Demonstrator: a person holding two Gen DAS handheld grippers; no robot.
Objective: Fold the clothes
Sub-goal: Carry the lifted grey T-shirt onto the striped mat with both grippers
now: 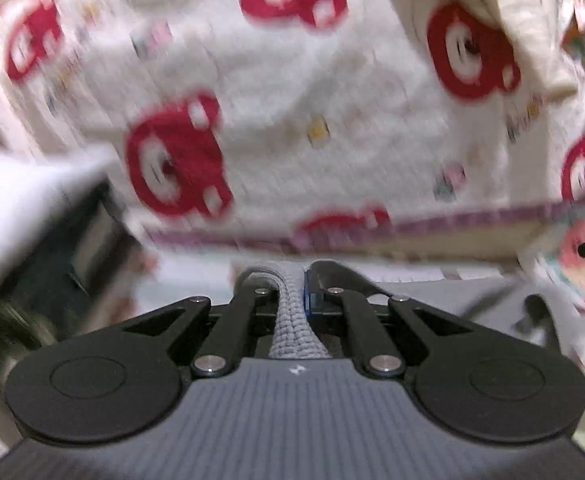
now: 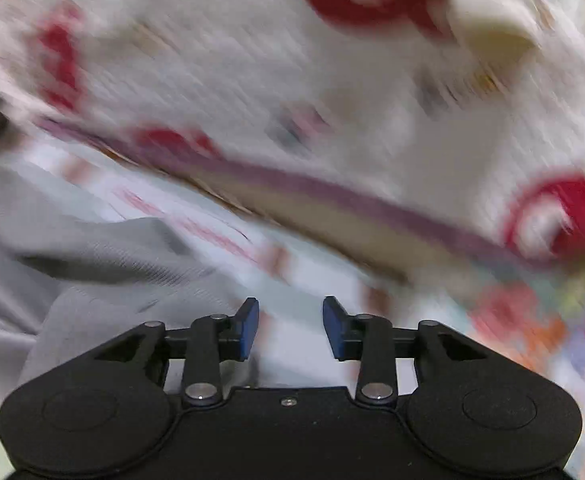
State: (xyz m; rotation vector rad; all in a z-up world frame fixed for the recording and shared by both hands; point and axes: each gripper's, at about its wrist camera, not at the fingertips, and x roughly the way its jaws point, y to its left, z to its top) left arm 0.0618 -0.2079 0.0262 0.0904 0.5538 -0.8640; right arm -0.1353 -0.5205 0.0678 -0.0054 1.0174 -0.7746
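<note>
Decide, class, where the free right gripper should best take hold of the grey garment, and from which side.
Probably the raised fold of the grey garment, approached from above and the right. The cloth bunches into a ridge there, giving open pads an edge to pinch. The right gripper holds nothing, while the left gripper already clamps the grey knit edge.

A white blanket with red prints point(image 1: 312, 120) is being seen blurred across the upper frame. A colourful floral sheet point(image 2: 532, 332) is showing at lower right.

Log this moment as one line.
left gripper: shut on grey cloth | right gripper: open, empty | patterned blanket ahead
</note>
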